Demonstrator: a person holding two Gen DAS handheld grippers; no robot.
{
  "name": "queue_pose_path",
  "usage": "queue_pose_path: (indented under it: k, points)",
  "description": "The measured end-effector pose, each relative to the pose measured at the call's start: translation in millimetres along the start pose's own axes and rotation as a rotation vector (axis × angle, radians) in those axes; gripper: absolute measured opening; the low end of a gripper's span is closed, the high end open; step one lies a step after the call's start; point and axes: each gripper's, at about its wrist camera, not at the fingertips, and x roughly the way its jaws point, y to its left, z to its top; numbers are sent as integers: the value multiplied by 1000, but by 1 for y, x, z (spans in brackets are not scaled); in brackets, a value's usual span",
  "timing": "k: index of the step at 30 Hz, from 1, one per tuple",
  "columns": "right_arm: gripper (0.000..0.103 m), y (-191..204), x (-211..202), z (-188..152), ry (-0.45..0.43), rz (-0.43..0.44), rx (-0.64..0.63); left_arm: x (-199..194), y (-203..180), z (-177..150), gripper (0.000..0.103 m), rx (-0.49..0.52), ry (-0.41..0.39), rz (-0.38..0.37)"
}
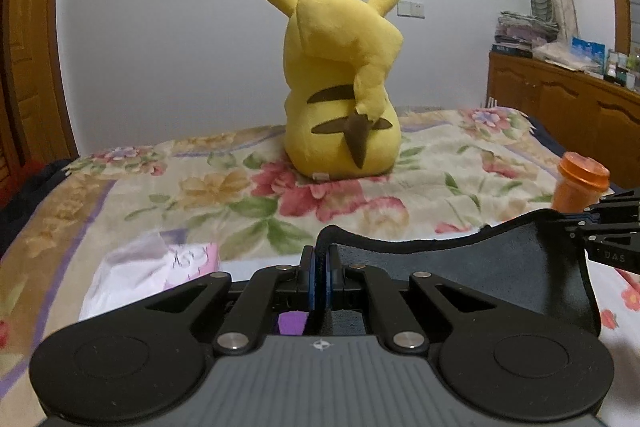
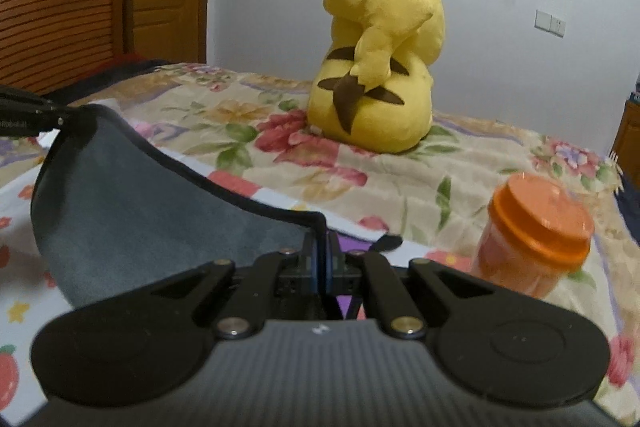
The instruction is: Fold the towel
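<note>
The towel point(image 1: 480, 267) is dark grey with a black hem and hangs stretched between my two grippers above the bed. My left gripper point(image 1: 320, 251) is shut on one top corner of the towel. My right gripper point(image 2: 320, 239) is shut on the other top corner; the towel point(image 2: 132, 203) sags away to its left. In the left wrist view the right gripper point(image 1: 600, 231) shows at the right edge, pinching the towel. In the right wrist view the left gripper point(image 2: 48, 115) shows at the left edge.
A yellow Pikachu plush point(image 1: 340, 83) sits on the floral blanket point(image 1: 240, 187) ahead. An orange lidded jar point(image 2: 536, 235) stands on the bed to the right. White and pink items point(image 1: 152, 267) lie to the left. A wooden cabinet point(image 1: 560, 107) stands at right.
</note>
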Motion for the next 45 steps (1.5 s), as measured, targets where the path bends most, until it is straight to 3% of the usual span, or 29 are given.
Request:
queue_pose_path:
  k: [13,30,33,35,36,38,41,45]
  points:
    - [5,-10,34,12,-42,-73,-23,43,3,12,8,-2,-27,66]
    - [5,-13,93,-22,107,-66,-11,103,10,-29,10,-23,103,103]
    - [13,-15,92,-22,114,-77,10,102,9,-30,11,-17,108,102]
    - [17,-15,89,-22,122,-82,16,97,9,-31,22,-21,113,100]
    - [32,-15,87,-23,127,-89,17,94,9,-31,25,-26,111,99]
    - [51,-15,78,-23,123,-90,29,86,7,-31,33,-34,114,92]
    - [51,-14,60,-23,117,-89,52,73,3,-32,41,-33,131,79]
    - [51,-9,33,-20,115,-74,70,51,-5,-36,45,-12,149,74]
